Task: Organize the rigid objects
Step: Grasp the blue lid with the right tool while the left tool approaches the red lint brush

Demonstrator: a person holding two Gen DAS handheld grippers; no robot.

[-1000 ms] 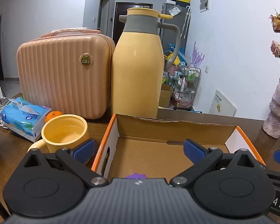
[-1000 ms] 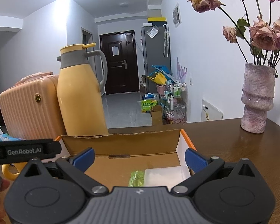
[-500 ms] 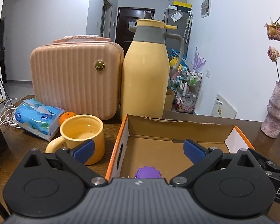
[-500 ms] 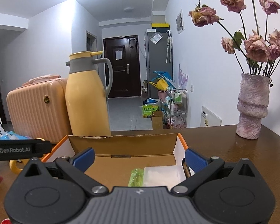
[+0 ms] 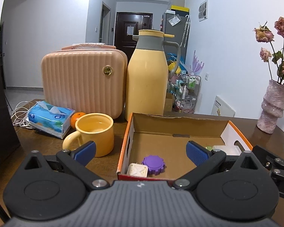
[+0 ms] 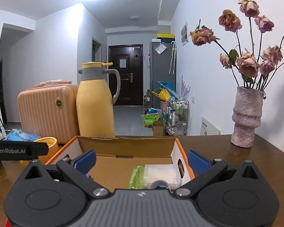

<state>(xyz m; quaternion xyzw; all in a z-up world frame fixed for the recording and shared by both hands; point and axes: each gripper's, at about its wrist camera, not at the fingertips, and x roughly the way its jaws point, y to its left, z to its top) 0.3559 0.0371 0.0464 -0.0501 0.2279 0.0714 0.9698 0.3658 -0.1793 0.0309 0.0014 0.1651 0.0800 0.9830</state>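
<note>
Dark wooden table (image 5: 47,143), domestic room, hallway and door behind.

Nearest: left gripper (image 5: 141,152), blue pads spread wide, nothing held; poised at the near edge of the cardboard box (image 5: 177,127). Right gripper (image 6: 142,159), likewise spread wide and empty, positioned over the near right part of the box.

Box contents, near left corner: cream cube (image 5: 137,170) and purple gear-shaped piece (image 5: 153,164), touching. Near right: green ribbed bottle (image 6: 136,176), white container (image 6: 161,172) beside it, and a roll of tape (image 6: 158,185) partly hidden by the gripper body.

Left of the box: yellow mug (image 5: 94,132), just beside the box wall; a tissue pack (image 5: 50,116) and an orange (image 5: 76,117) are placed further back.

Far: yellow thermos jug (image 5: 147,79) and pink case (image 5: 83,81), standing side by side; pink vase (image 6: 247,117) with dried roses, far right.

Handling note: the mug is judged the likely remaining rigid item. It is best approached level, gripped across the rim or the handle, lifted clear of the box wall, and set down in the bare middle of the box floor, away from the small pieces.
</note>
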